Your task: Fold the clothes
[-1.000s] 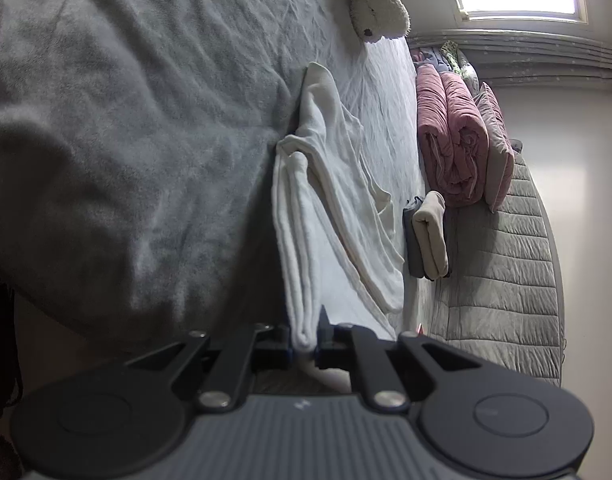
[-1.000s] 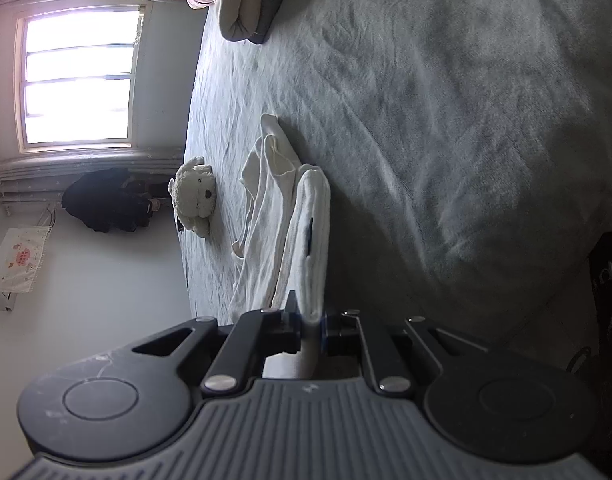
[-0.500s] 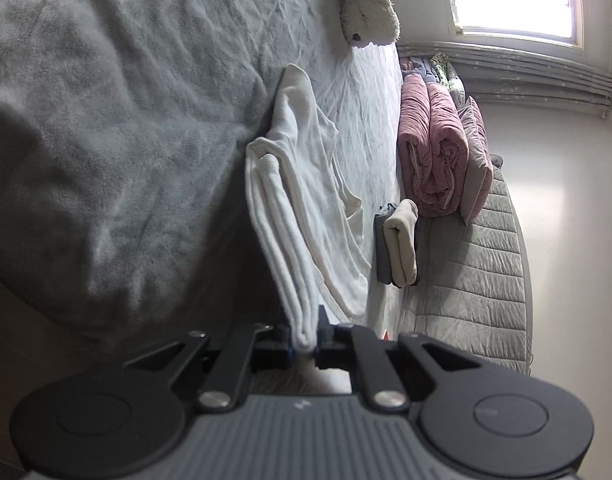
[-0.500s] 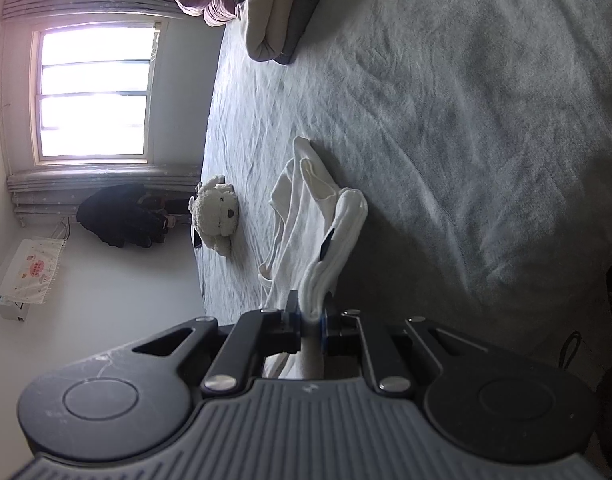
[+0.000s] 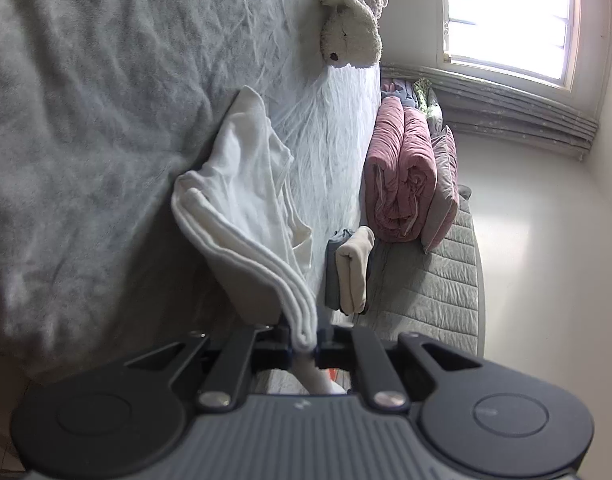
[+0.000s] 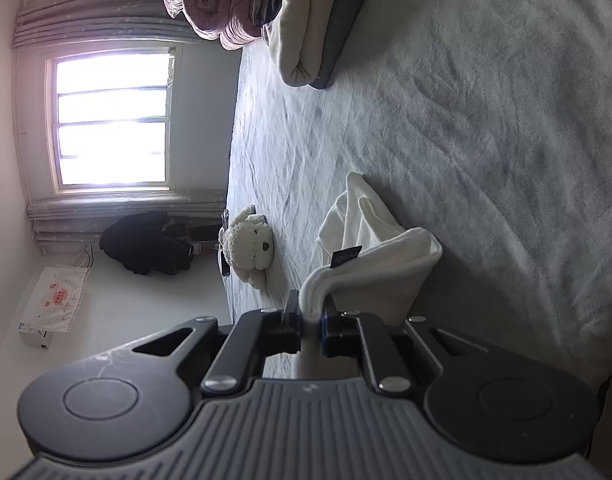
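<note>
White garment [image 5: 242, 204] is pinched at its layered near edge by both grippers: left gripper [image 5: 305, 346] clamped on it at 6 o'clock, right gripper [image 6: 311, 322] likewise. Near end is lifted off the grey bedspread [image 5: 86, 120]; far end lies on the bed. Fold judged partly done, final fold-over and laying down left. Folded stack [image 5: 350, 272] at 3 o'clock, pink quilt [image 5: 402, 176] at 2, plush toy [image 5: 352, 26] at 12. Path judged unobstructed.
</note>
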`<state>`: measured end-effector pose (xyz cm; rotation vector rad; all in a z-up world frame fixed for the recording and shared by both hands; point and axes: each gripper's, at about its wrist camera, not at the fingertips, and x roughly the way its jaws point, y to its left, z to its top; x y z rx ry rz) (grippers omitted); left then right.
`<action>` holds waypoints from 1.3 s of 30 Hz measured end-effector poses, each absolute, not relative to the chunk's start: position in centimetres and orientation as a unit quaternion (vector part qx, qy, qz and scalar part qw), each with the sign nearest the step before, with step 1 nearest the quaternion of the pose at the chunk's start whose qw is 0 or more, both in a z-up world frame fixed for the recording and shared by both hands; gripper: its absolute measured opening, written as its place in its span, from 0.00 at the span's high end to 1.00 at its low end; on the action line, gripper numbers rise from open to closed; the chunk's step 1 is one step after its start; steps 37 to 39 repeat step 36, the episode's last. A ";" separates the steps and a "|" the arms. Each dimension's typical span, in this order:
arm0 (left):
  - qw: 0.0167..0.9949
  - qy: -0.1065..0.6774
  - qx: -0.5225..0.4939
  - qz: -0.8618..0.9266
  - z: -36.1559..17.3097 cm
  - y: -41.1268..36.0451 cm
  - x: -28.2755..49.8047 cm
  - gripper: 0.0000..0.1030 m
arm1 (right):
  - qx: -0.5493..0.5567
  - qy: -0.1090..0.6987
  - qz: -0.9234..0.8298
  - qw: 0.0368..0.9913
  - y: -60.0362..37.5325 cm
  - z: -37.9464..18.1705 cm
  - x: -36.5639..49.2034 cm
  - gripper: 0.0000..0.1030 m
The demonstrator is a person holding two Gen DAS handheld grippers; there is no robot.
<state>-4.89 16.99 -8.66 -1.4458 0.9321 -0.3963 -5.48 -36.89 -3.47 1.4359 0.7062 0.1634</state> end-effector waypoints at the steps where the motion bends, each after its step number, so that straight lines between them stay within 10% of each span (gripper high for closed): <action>1: 0.634 0.406 -0.636 -0.172 -8.5 16.9 -4.4 0.92 | 0.645 0.314 0.073 0.692 -36.9 -3.4 -4.9 0.89; 21: 0.645 0.389 -0.649 -0.107 -12.0 17.6 5.0 0.90 | 0.665 0.310 0.011 0.680 -35.5 -7.8 3.4 0.86; 31: 0.707 0.360 -0.602 -0.086 -10.9 19.1 6.6 0.63 | 0.675 0.280 0.011 0.682 -36.7 -9.8 3.6 0.63; 39: 0.764 0.349 -0.539 -0.073 -10.1 19.1 7.3 0.61 | 0.626 0.257 0.025 0.736 -37.0 -8.3 3.5 0.62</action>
